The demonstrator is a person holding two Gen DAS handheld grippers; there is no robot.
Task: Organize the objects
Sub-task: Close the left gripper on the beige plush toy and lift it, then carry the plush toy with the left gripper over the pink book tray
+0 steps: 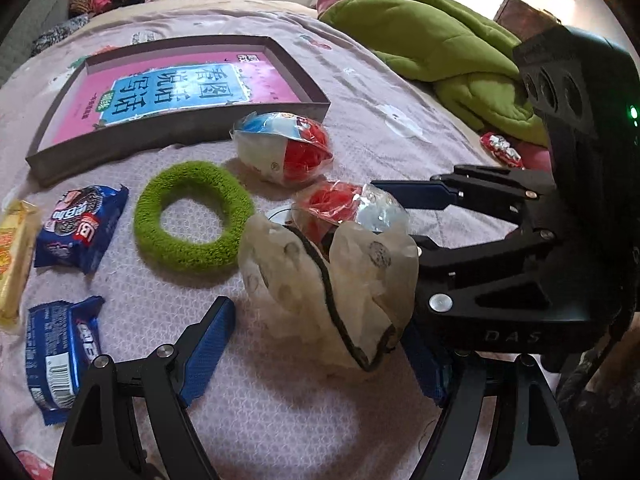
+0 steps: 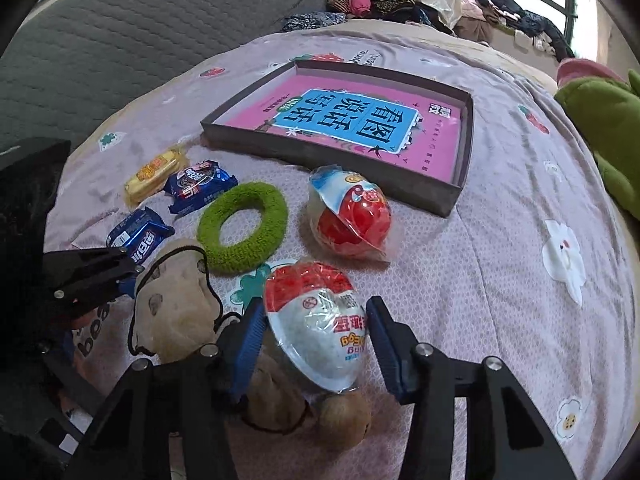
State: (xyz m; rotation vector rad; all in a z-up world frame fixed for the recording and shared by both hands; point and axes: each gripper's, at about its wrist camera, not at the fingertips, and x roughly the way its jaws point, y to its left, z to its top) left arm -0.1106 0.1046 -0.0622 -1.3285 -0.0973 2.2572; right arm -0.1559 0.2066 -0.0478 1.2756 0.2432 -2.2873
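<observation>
A beige drawstring pouch (image 1: pixel 332 280) stands on the bed between my open left gripper (image 1: pixel 320 356) fingers; it also shows in the right wrist view (image 2: pixel 176 300). My right gripper (image 2: pixel 316 344) is closed around a wrapped red-and-white egg toy (image 2: pixel 316 320), held at the pouch mouth; in the left wrist view the egg (image 1: pixel 340 204) sits just over the pouch opening. A second egg toy (image 1: pixel 288 152) lies by the box (image 1: pixel 180 132), also seen in the right wrist view (image 2: pixel 352 216). A green fuzzy ring (image 1: pixel 192 216) lies beside it.
Two blue cookie packs (image 1: pixel 80 228) (image 1: pixel 60 356) and a yellow snack pack (image 1: pixel 14 256) lie at left. The grey box holds a pink book (image 2: pixel 352 128). A green blanket (image 1: pixel 440 48) lies at right, a red wrapper (image 1: pixel 500 148) near it. A walnut-like ball (image 2: pixel 344 420) lies below the egg.
</observation>
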